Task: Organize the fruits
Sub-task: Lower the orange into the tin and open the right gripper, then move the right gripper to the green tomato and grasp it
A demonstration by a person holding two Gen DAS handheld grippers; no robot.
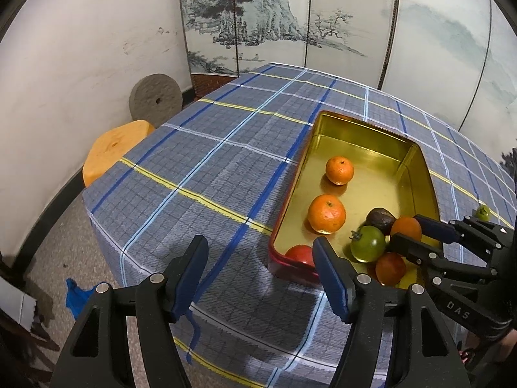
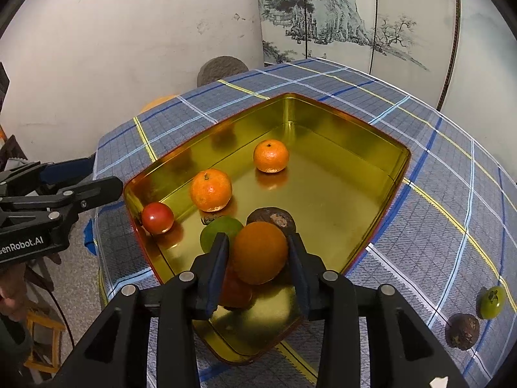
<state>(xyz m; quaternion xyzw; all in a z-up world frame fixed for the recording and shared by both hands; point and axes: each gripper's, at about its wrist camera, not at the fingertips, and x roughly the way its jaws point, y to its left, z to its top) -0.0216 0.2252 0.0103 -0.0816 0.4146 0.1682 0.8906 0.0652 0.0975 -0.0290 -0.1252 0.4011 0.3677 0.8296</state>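
A gold tin tray [image 1: 362,129] [image 2: 355,135] sits on the plaid table. It holds two oranges [image 1: 339,170] [image 1: 326,214], a red tomato [image 2: 157,217], a green tomato [image 1: 368,243], a brown fruit [image 2: 271,220] and a red-orange fruit [image 1: 390,269]. My right gripper [image 2: 258,255] is shut on an orange [image 2: 260,252] and holds it over the tray's near end; it also shows in the left wrist view [image 1: 408,229]. My left gripper [image 1: 258,268] is open and empty, beside the tray's left near corner.
A green tomato [image 2: 491,301] and a brown fruit [image 2: 462,331] lie on the cloth right of the tray. A wooden stool [image 1: 113,148] and a stone wheel [image 1: 156,97] stand left of the table. A painted screen stands behind.
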